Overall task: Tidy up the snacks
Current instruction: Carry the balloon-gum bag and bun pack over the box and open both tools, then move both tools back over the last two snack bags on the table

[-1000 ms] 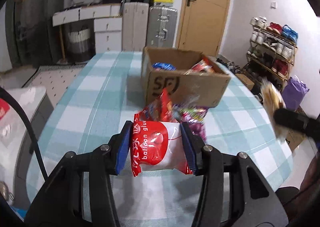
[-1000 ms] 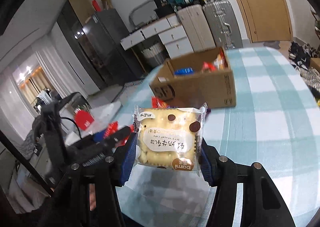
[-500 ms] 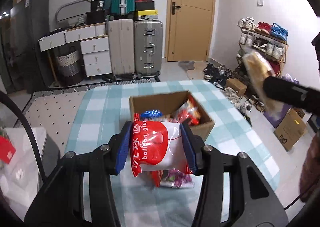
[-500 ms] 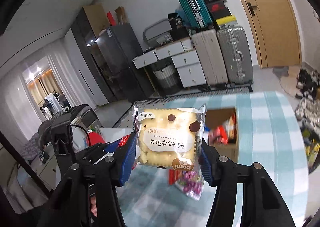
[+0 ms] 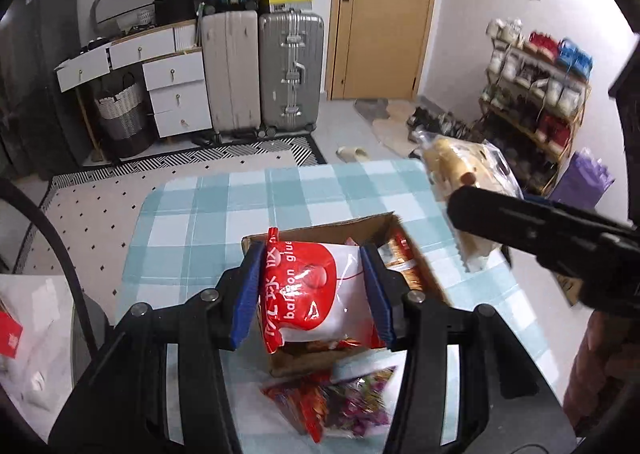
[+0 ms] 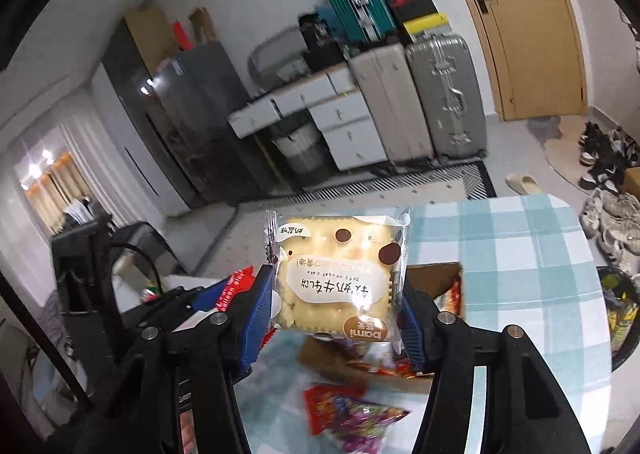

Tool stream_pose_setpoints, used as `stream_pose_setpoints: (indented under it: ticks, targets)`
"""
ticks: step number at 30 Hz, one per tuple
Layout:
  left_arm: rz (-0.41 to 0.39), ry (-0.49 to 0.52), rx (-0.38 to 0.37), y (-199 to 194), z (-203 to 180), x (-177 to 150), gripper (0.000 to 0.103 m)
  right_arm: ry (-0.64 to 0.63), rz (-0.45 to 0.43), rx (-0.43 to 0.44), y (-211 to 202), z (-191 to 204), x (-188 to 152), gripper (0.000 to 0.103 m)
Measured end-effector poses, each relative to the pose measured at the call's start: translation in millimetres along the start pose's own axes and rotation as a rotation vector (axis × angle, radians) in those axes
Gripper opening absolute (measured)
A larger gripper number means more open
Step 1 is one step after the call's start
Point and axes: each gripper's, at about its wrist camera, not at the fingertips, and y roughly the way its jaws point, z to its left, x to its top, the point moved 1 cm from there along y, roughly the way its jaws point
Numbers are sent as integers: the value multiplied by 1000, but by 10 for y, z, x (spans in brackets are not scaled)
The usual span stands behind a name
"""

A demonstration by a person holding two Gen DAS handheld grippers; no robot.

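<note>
My left gripper (image 5: 314, 288) is shut on a red and white snack packet (image 5: 316, 286), held in the air over the open cardboard box (image 5: 320, 232) on the checked table. My right gripper (image 6: 334, 294) is shut on a clear-wrapped pale biscuit cake (image 6: 336, 274), also held high above the box (image 6: 436, 274). In the left wrist view the right gripper's black finger (image 5: 520, 222) and its cake (image 5: 460, 174) show at the right. Several snack packets lie inside the box. A loose colourful snack bag (image 5: 340, 402) lies on the table in front of the box.
The checked tablecloth (image 5: 224, 206) covers a round-cornered table. Beyond it stand suitcases (image 5: 290, 70), a white drawer unit (image 5: 176, 90), a wooden door and a shoe rack (image 5: 536, 94). A white appliance top (image 5: 28, 318) sits at the left.
Both grippers have risen and moved forward with their packets, from low in front of the box to high above it. The box and the loose bag now appear below them.
</note>
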Motion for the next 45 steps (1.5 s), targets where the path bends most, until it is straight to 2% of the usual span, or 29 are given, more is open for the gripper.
stream_pose_setpoints:
  ticks: [7, 12, 17, 20, 22, 25, 31, 34, 36, 38, 45]
  targets:
    - [113, -76, -98, 748, 130, -16, 46, 6, 113, -68, 671, -335, -25, 57]
    - [161, -32, -104, 1167, 122, -54, 46, -8, 143, -95, 971, -490, -140, 57]
    - [198, -35, -115, 1497, 132, -99, 46, -6, 169, -113, 1189, -645, -208, 58]
    - [205, -23, -102, 1597, 125, -118, 46, -14, 182, -111, 1267, -690, -226, 58]
    - [217, -37, -102, 1669, 149, -136, 52, -23, 184, -120, 1301, -707, -234, 58]
    - [234, -67, -101, 1752, 200, -165, 53, -7, 184, -117, 1330, -737, -242, 58]
    - [253, -71, -60, 1750, 263, -203, 54, 23, 194, -129, 1358, -791, -269, 65]
    - [241, -78, -62, 1638, 282, -220, 65, 36, 179, -115, 1305, -814, -255, 78]
    - [224, -65, -46, 1540, 278, -227, 69, 48, 163, -118, 1229, -824, -245, 79]
    - [210, -47, -17, 1409, 261, -241, 69, 54, 146, -125, 1131, -812, -233, 79]
    - [166, -16, 13, 882, 172, -293, 71, 55, 101, -122, 676, -694, -201, 79]
